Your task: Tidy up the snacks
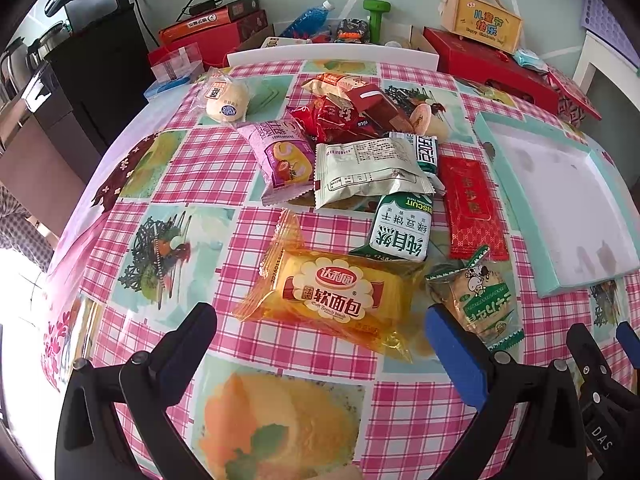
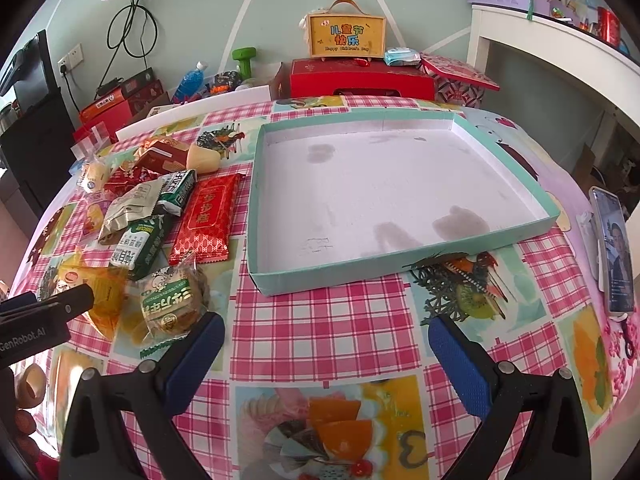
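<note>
A pile of wrapped snacks lies on the pink checked tablecloth. My left gripper (image 1: 320, 344) is open and empty, just short of an orange soft-bread pack (image 1: 332, 292). A green-and-white biscuit pack (image 1: 400, 224), a green cookie pack (image 1: 480, 296), a red pack (image 1: 472, 204) and a pink roll pack (image 1: 280, 152) lie around it. The shallow teal box (image 2: 400, 256) with a white floor is empty and sits right of the pile. My right gripper (image 2: 326, 340) is open and empty in front of the box, with the green cookie pack (image 2: 172, 300) to its left.
A phone (image 2: 614, 248) lies at the table's right edge. Red gift boxes (image 2: 360, 76), a yellow case (image 2: 346, 36), a blue bottle (image 2: 190, 80) and a green dumbbell (image 2: 242, 58) stand behind the table. A white shelf (image 2: 560, 40) is at the right.
</note>
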The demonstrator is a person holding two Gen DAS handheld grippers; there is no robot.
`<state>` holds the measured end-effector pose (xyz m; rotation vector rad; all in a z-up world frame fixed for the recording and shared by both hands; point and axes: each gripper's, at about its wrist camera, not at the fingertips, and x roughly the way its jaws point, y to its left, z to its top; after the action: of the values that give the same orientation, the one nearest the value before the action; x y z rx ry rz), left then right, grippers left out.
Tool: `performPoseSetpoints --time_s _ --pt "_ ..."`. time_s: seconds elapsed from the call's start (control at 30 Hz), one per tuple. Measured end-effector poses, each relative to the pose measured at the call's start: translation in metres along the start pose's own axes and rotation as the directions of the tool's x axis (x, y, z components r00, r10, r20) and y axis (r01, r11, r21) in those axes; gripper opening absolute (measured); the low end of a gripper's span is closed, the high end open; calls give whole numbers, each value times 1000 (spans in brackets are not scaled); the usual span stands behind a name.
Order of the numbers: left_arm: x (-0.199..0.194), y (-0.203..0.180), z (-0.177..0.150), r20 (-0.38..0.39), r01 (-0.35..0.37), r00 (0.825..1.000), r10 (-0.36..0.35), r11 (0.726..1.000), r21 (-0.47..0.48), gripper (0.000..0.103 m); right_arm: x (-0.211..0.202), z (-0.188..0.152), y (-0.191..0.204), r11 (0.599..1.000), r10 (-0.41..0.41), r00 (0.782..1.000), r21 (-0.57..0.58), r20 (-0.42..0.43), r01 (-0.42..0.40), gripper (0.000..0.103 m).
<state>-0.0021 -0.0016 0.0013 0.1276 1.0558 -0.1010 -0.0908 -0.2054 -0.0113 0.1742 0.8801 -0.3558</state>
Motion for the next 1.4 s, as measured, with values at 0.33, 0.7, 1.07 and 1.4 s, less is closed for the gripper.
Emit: performPoseSetpoints --time_s 0.33,0.7,1.07,1.4 --pt "5 2 -2 -15 -6 1000 6 1000 -6 103 1 -1 1 1000 -2 1000 -2 0 2 103" --pt "5 2 -2 -10 15 1000 -15 1000 -11 103 1 -1 1 1000 -3 1000 -2 1 3 103" --pt "2 9 -2 4 41 999 -41 998 -46 103 1 -2 1 1000 -6 1000 -6 1 6 103" --pt "2 19 -2 -4 3 1000 -3 996 -93 103 2 -3 2 1000 -10 1000 -12 0 10 103"
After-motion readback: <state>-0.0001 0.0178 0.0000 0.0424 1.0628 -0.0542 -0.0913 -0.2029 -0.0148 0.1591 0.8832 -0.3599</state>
